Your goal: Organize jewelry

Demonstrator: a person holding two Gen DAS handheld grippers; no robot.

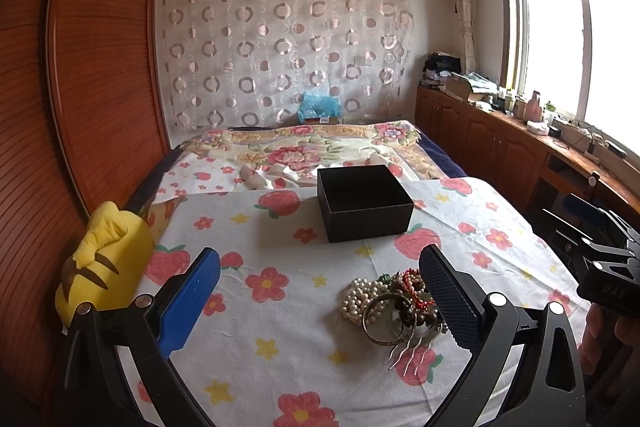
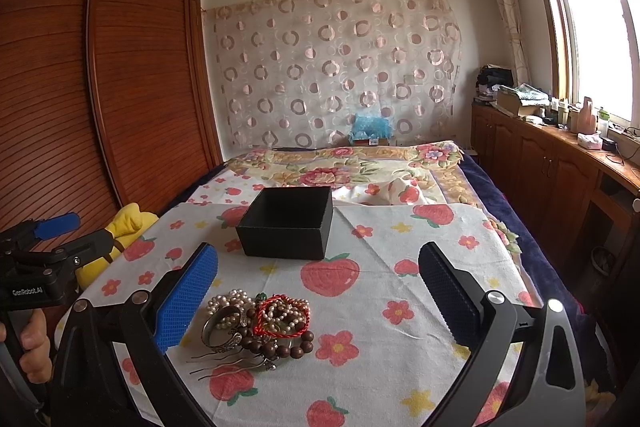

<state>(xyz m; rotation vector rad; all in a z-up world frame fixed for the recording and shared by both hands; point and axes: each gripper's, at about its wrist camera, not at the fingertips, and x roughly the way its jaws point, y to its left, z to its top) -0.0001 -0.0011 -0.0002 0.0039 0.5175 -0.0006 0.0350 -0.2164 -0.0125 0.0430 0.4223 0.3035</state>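
Black open box (image 1: 365, 203) sits on the strawberry-print cloth (image 1: 280, 307), well beyond both my grippers, with nothing showing in the part of its inside I can see. Jewelry pile (image 2: 260, 323) lies nearer me on the same cloth: pearl strand (image 2: 230, 298), red cord bracelet (image 2: 282, 319), brown wooden beads (image 2: 280, 347), a metal bangle (image 2: 220, 331), a silver hair comb (image 2: 228, 365) at the near edge. My left gripper (image 1: 320, 291) is spread wide, holding nothing; the pile lies just inside its right finger. My right gripper (image 2: 318, 291) is spread wide too, empty; the pile lies just beside its left finger. Yellow plush (image 1: 102, 259) at the cloth's left edge.
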